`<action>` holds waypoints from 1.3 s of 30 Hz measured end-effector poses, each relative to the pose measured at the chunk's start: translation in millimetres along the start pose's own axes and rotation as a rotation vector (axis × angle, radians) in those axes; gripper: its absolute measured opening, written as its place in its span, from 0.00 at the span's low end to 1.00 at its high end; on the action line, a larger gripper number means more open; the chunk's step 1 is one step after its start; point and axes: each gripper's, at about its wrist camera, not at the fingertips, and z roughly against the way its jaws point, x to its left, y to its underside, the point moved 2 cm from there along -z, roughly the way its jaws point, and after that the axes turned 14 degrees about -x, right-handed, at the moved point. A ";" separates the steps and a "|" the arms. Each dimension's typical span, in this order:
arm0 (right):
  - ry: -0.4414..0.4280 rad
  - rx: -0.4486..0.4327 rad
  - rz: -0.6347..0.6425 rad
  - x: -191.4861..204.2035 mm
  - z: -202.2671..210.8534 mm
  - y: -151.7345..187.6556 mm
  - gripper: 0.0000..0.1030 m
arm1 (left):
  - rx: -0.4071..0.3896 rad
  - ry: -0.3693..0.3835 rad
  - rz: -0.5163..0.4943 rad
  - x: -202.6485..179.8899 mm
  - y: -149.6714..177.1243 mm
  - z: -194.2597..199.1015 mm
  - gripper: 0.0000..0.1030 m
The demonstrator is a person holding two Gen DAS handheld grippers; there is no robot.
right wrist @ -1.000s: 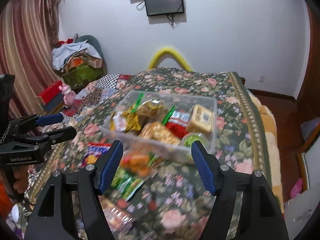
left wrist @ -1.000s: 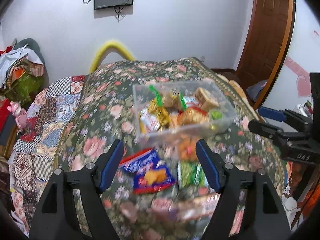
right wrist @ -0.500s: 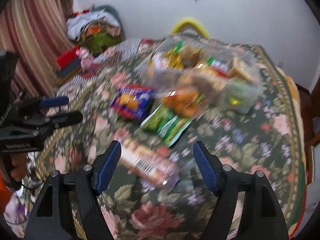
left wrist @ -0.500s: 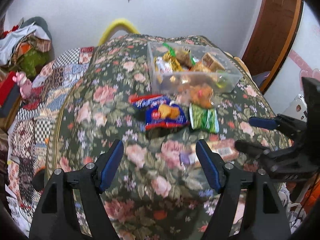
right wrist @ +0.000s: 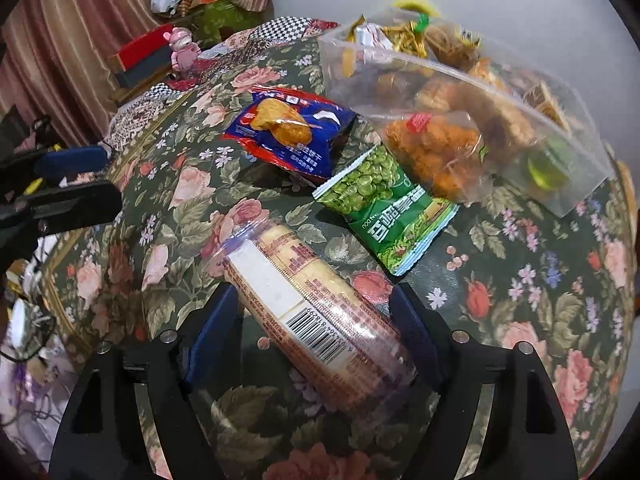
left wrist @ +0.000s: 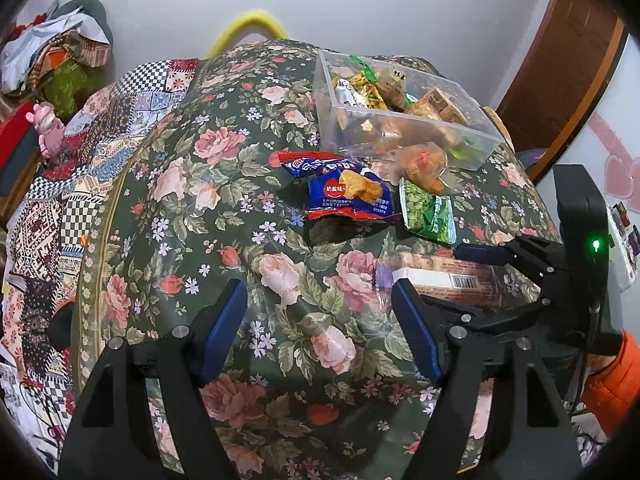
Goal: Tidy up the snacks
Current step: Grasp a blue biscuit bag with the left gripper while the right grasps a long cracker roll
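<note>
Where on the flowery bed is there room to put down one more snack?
The widest bare patch of the floral bedspread is left of the blue chip bag, toward the patchwork quilt. Another lies right of the green pea packet. It is crowded in front of the clear box, where the orange snack bag and cracker sleeve lie.

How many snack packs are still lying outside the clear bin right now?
4. Blue chip bag beside the clear bin; orange snack bag against its front wall; green pea pack beside that; long cracker sleeve between the right gripper fingers. Others may be hidden.
</note>
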 end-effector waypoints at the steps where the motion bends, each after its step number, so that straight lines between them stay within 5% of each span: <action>1: -0.003 -0.002 -0.010 -2.4 1.5 1.2 0.69 | 0.003 0.000 0.001 0.2 0.0 -1.2 0.72; 5: -0.003 -0.011 0.015 -5.1 15.6 10.5 0.48 | 0.018 -0.001 0.005 0.0 2.1 -7.7 0.72; 7: 0.010 -0.024 0.023 -8.7 24.4 16.6 0.46 | 0.015 -0.001 0.009 0.0 1.4 -9.5 0.72; 22: 0.165 -0.070 -0.089 -65.6 56.2 32.0 0.42 | 0.016 0.001 0.072 -2.0 -25.2 -41.8 0.72; 39: 0.123 -0.112 -0.106 -50.5 8.2 2.0 0.42 | 0.051 -0.039 0.119 -3.7 -54.2 -124.4 0.81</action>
